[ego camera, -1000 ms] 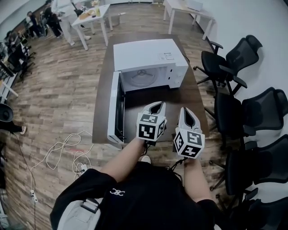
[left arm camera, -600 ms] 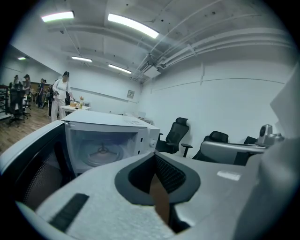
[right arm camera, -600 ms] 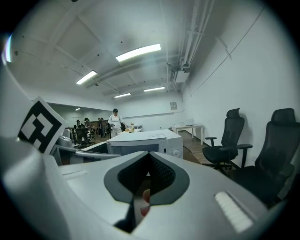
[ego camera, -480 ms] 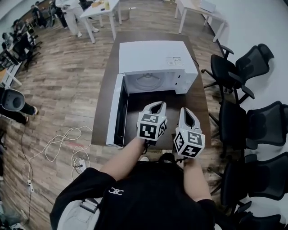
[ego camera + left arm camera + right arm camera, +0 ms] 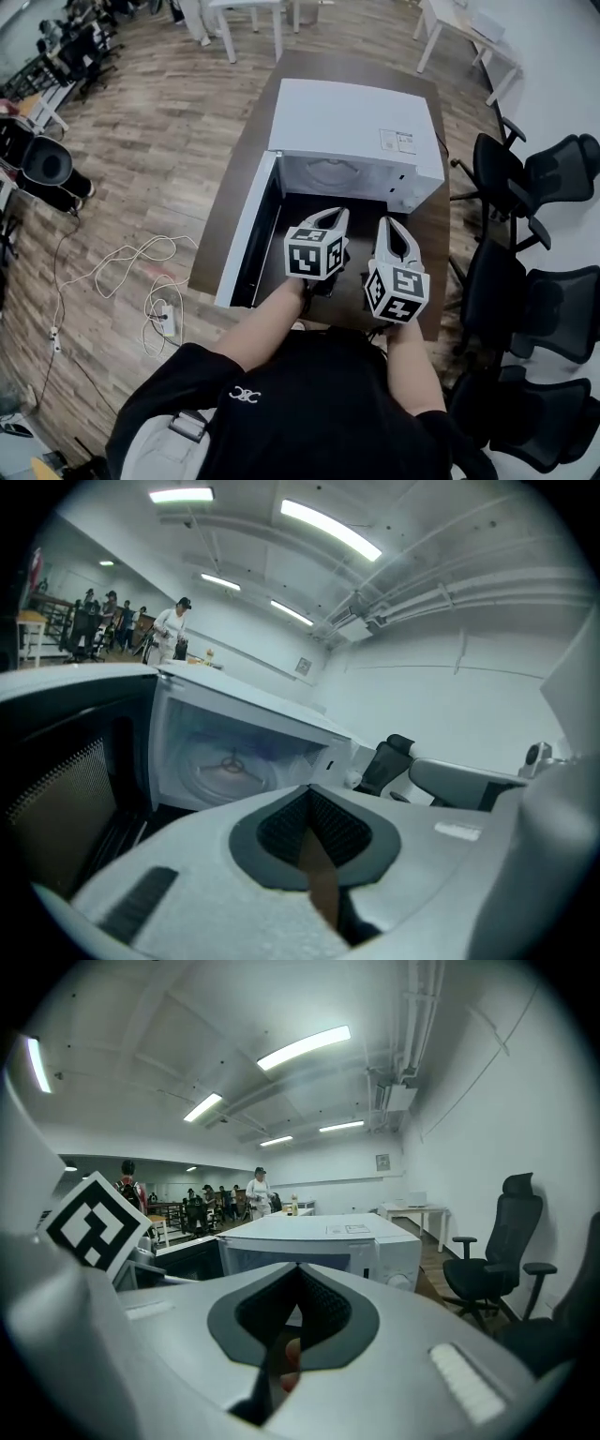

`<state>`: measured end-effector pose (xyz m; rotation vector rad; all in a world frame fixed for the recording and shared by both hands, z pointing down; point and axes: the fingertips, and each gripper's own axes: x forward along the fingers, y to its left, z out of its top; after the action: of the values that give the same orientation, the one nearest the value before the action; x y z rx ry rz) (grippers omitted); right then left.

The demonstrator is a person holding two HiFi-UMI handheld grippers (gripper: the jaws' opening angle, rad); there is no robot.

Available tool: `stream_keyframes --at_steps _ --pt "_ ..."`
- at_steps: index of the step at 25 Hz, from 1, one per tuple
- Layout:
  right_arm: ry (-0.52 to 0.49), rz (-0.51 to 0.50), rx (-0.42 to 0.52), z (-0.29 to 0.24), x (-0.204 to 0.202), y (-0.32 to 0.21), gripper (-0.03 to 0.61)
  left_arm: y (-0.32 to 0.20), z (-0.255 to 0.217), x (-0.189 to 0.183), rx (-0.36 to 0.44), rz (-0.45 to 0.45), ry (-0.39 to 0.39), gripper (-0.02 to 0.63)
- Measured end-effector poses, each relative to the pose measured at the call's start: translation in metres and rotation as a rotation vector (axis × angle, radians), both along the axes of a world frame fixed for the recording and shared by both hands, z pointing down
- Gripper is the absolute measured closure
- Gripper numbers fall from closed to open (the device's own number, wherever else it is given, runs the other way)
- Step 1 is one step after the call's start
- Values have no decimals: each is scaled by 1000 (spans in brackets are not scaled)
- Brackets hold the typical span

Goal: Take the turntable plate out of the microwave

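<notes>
Turntable plate, round clear glass, lies inside the white microwave, whose door stands open leftward for access. Left gripper and right gripper hover before the cavity, jaws together and empty, likely not yet set to grasp.

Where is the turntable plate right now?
In the head view the turntable plate lies inside the microwave at upper centre, right of its open door.
</notes>
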<state>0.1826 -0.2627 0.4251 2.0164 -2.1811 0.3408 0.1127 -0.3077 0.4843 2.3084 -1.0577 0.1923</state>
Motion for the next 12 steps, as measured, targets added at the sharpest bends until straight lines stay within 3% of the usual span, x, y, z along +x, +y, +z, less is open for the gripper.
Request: stream_keyframes --at_steps 9,12 --pt "-1 -85 -58 26 6 -49 569 -41 46 12 -109 -42 222 606" --pt "-16 -110 -87 38 4 -56 569 -54 71 7 -234 -103 387 606"
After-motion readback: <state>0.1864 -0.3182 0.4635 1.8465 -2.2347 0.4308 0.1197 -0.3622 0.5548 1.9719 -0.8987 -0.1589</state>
